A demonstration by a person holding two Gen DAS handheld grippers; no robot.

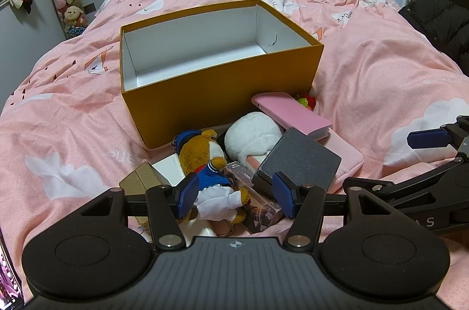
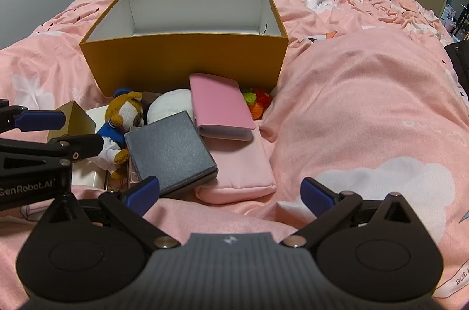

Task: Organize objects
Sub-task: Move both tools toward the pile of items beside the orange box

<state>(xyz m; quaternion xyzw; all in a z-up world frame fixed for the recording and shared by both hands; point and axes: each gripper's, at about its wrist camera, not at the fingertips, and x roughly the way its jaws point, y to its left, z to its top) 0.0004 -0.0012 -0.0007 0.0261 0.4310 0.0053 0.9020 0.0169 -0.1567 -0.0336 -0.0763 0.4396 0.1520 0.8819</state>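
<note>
Both grippers angling downward, jaws apart.
Left gripper (image 1: 236, 197) is gaping moderately; right gripper (image 2: 230, 195) is spreading wide, gripping nothing.

My left gripper (image 1: 236, 197) and right gripper (image 2: 230, 194) were matte black, with ribbed housings, round side discs, silver screws, blue ribbed pads (image 1: 187, 198) and white lettering.

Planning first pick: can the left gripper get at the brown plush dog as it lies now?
Probably yes. The left gripper has open jaws already straddling the brown plush dog, which lies on top of the pile, nothing covering it.
</note>
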